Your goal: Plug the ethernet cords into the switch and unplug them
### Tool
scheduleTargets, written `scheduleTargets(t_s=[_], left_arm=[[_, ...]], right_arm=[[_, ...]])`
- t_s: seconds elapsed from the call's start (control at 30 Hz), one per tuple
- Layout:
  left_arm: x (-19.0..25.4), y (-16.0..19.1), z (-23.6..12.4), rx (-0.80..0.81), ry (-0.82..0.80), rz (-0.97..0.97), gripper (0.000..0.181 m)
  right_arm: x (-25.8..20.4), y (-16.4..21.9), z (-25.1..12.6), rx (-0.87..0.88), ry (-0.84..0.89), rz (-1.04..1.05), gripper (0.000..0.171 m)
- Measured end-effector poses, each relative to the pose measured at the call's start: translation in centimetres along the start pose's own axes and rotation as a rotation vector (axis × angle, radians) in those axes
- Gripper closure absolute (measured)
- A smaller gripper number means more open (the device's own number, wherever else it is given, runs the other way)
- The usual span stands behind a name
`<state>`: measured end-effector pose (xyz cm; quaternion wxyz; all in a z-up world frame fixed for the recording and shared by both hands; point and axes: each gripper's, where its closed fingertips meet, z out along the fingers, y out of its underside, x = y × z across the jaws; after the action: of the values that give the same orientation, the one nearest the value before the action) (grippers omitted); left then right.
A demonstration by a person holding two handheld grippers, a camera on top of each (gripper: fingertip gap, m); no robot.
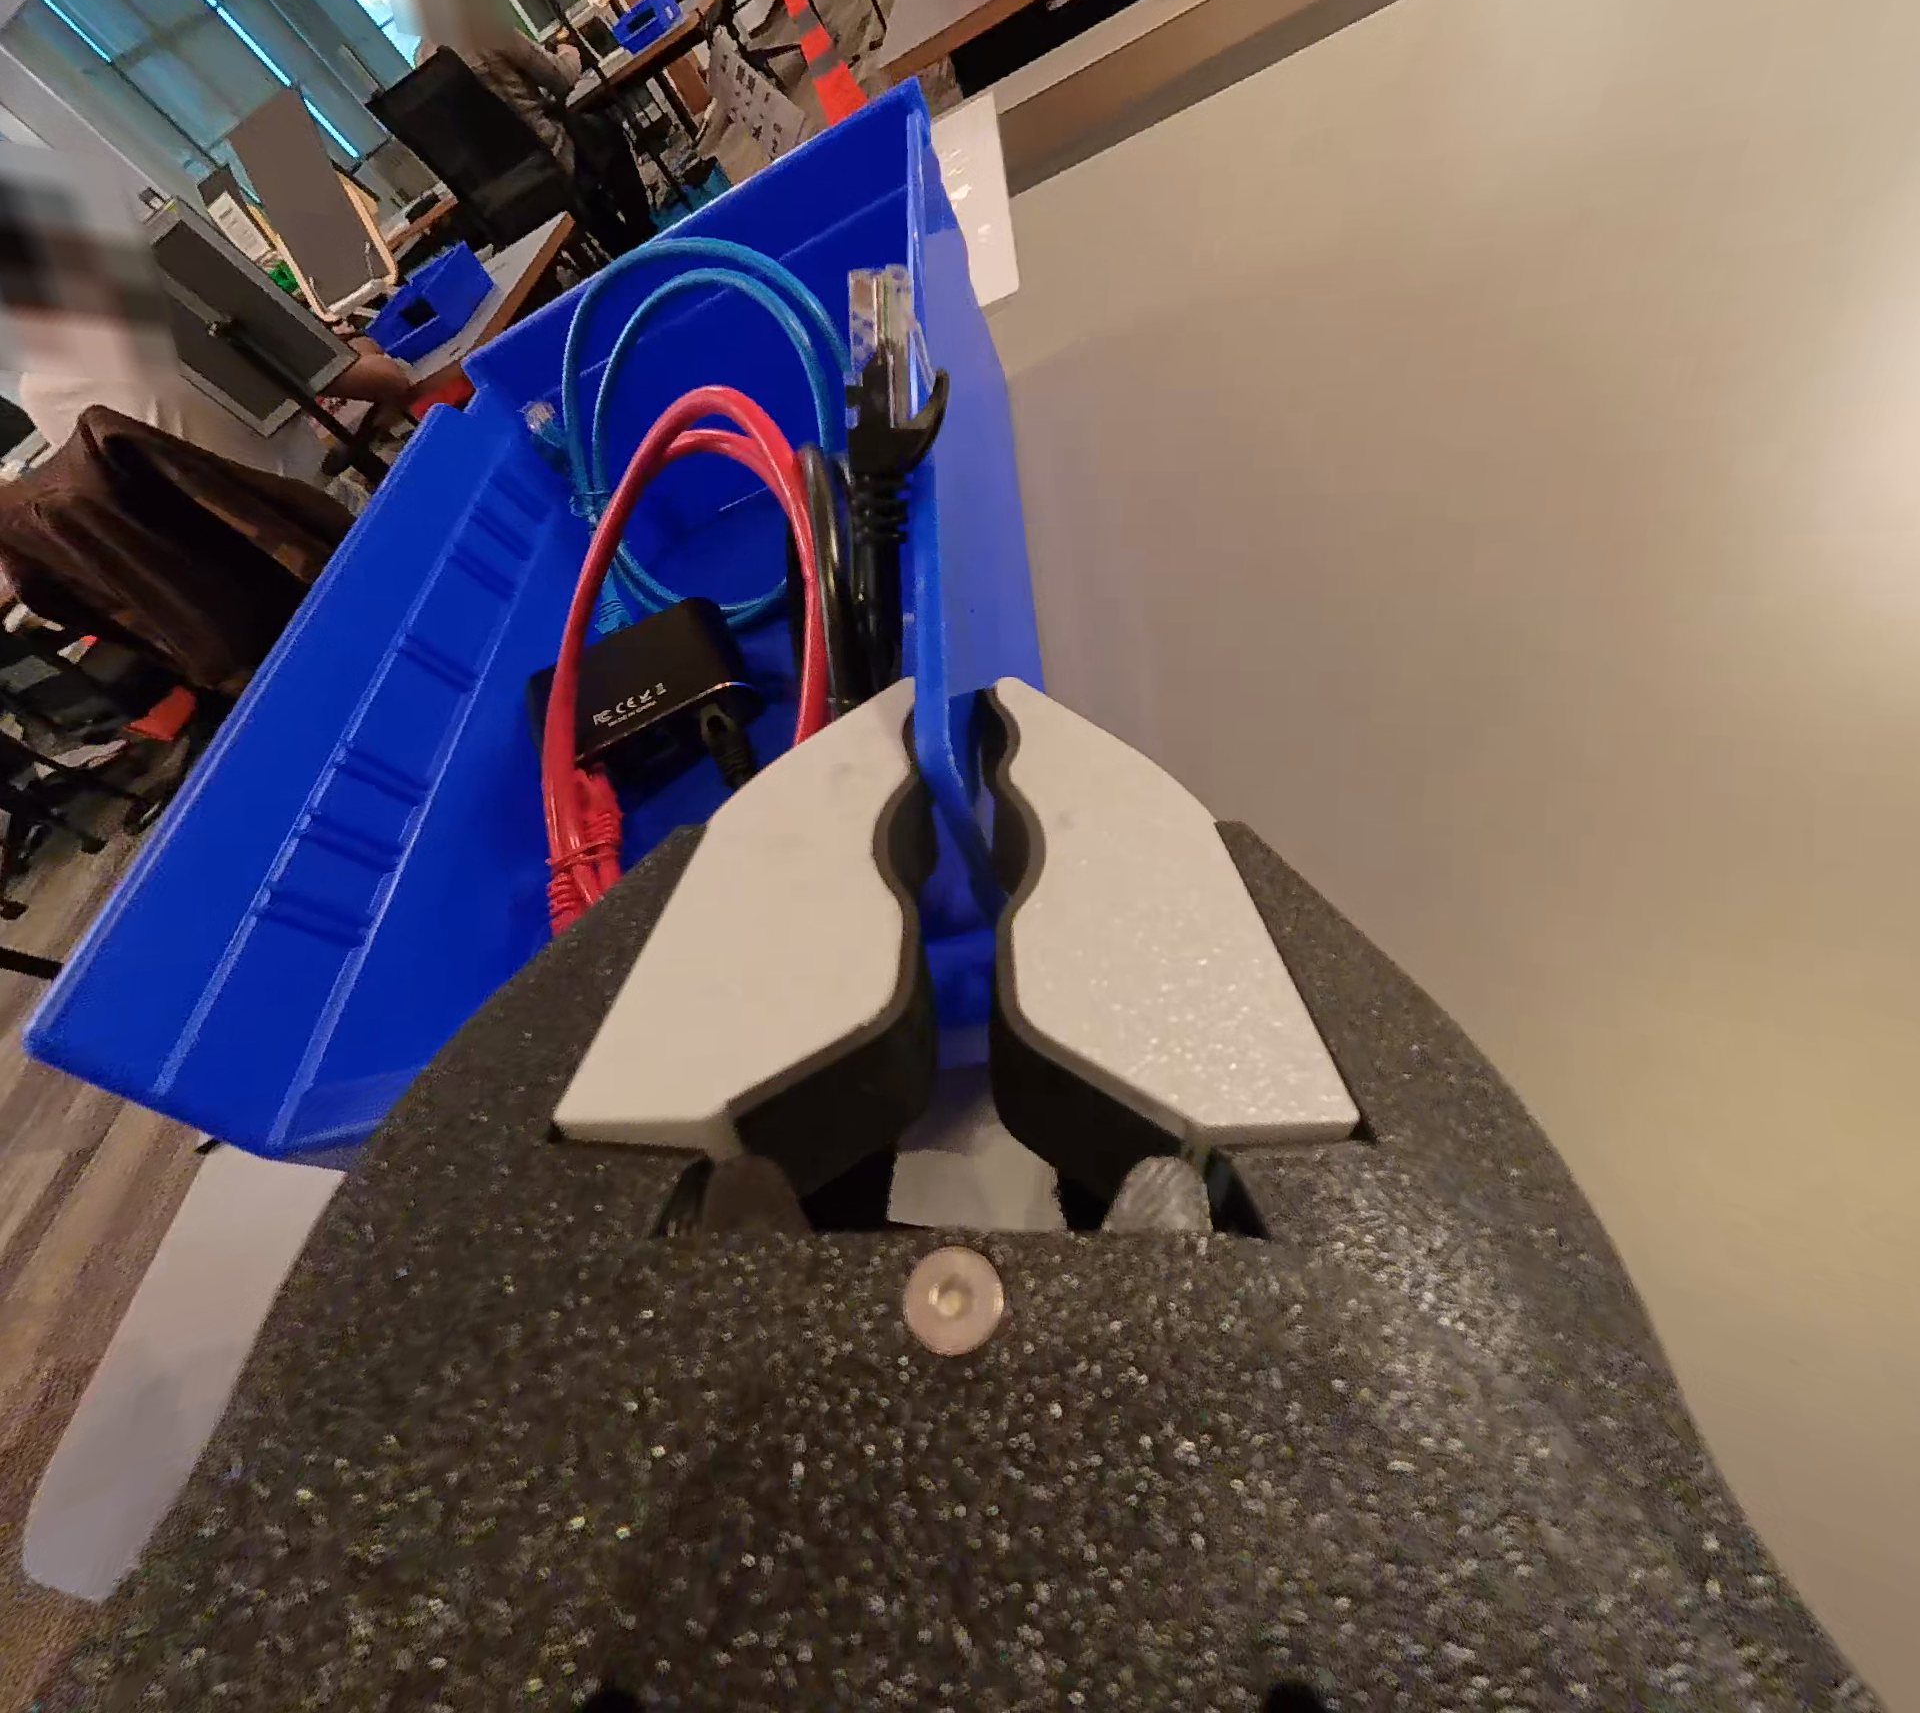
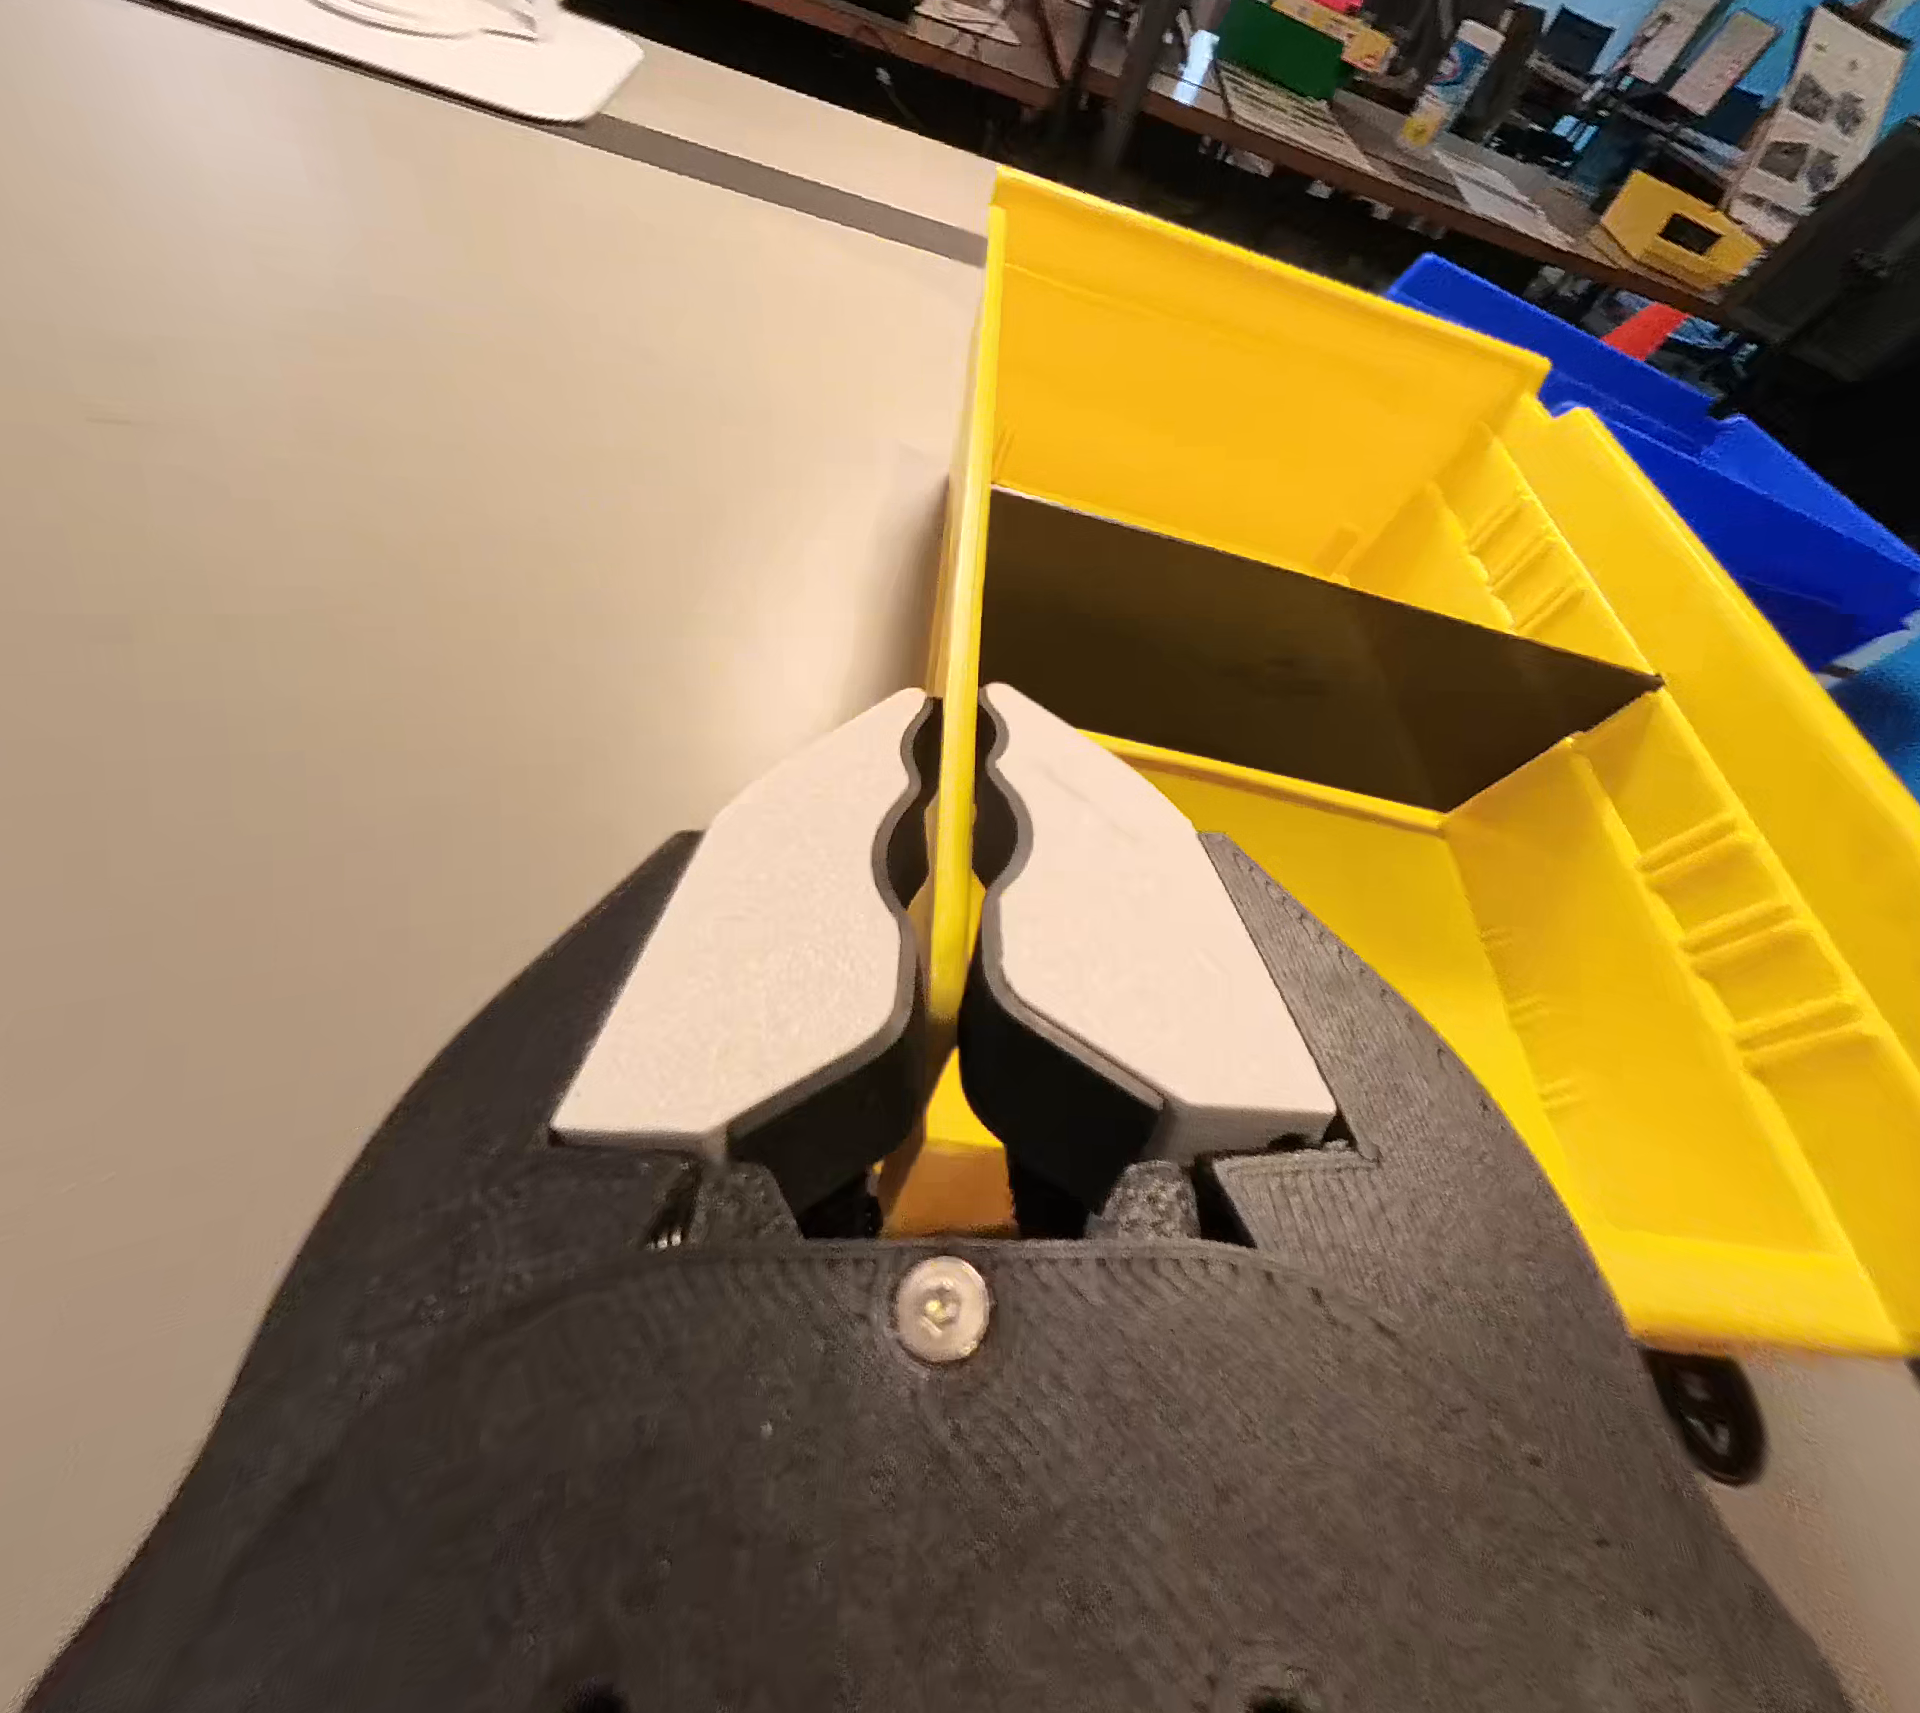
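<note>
In the left wrist view my left gripper (image 1: 954,707) is shut on the right side wall of a blue bin (image 1: 312,832). The bin holds a small black switch (image 1: 634,687), a red ethernet cord (image 1: 582,842), a light blue cord (image 1: 707,313) and a black cord (image 1: 883,479) with a clear plug standing up. In the right wrist view my right gripper (image 2: 956,713) is shut on the left side wall of a yellow bin (image 2: 1351,988). A black divider (image 2: 1247,645) splits the yellow bin; its compartments look bare.
Both bins rest on a beige table (image 1: 1455,624). A white lamp base (image 2: 343,22) stands at the table's far side. Another blue bin (image 2: 1714,479) sits beyond the yellow one. Desks, chairs, coloured bins and people fill the room behind. The tips of one gripper are about 60 centimeters away from the tips of the other.
</note>
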<state>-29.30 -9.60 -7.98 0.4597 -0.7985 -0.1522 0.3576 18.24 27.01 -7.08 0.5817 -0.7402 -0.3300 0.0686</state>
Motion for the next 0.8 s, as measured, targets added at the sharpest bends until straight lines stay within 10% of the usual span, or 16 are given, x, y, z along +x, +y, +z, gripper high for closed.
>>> scheduleTargets(t_s=[0.8], left_arm=[[-5.6,0.5,6.5,0.029,0.029,-0.057,0.176]], right_arm=[[5.8,-0.1,5.6,-0.007,-0.039,-0.036,0.167]])
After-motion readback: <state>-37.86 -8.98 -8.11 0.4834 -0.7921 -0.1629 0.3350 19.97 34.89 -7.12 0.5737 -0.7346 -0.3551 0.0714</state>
